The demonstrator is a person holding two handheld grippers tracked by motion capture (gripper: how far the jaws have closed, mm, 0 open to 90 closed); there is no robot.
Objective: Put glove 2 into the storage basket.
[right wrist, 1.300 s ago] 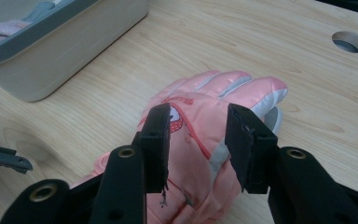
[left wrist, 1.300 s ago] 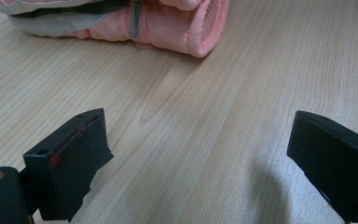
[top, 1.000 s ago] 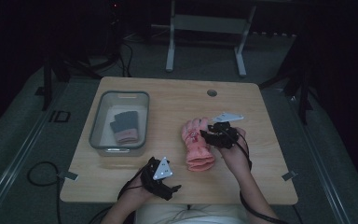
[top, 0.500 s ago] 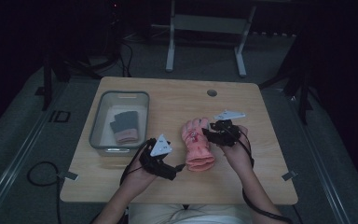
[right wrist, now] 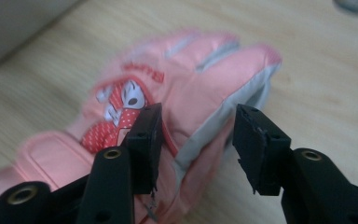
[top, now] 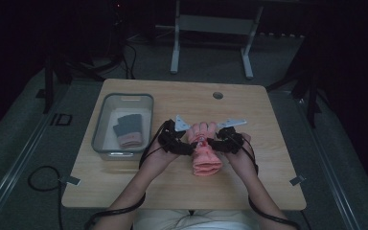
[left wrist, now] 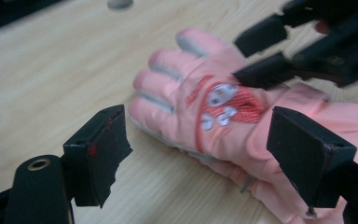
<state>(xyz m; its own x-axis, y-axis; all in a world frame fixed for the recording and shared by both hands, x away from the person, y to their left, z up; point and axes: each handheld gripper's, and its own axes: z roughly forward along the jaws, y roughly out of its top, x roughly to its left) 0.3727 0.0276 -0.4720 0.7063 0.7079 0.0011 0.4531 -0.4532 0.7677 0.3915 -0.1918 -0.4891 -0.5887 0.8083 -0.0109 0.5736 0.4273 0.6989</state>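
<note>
Flanking pink glove [top: 206, 155] mid-table, left tongs [left wrist: 196, 154] wide, right tongs [right wrist: 198, 140] open astride its edge, bare wood [top: 268, 120] around.

Pink glove [top: 206, 155] between both grippers (left [top: 184, 146], right [top: 215, 143]) mid-table [top: 124, 187].

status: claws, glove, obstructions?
Left claw open, beside pink glove. Right claw open, straddling its edge. Glove flat on table. Nothing in the way.
</note>
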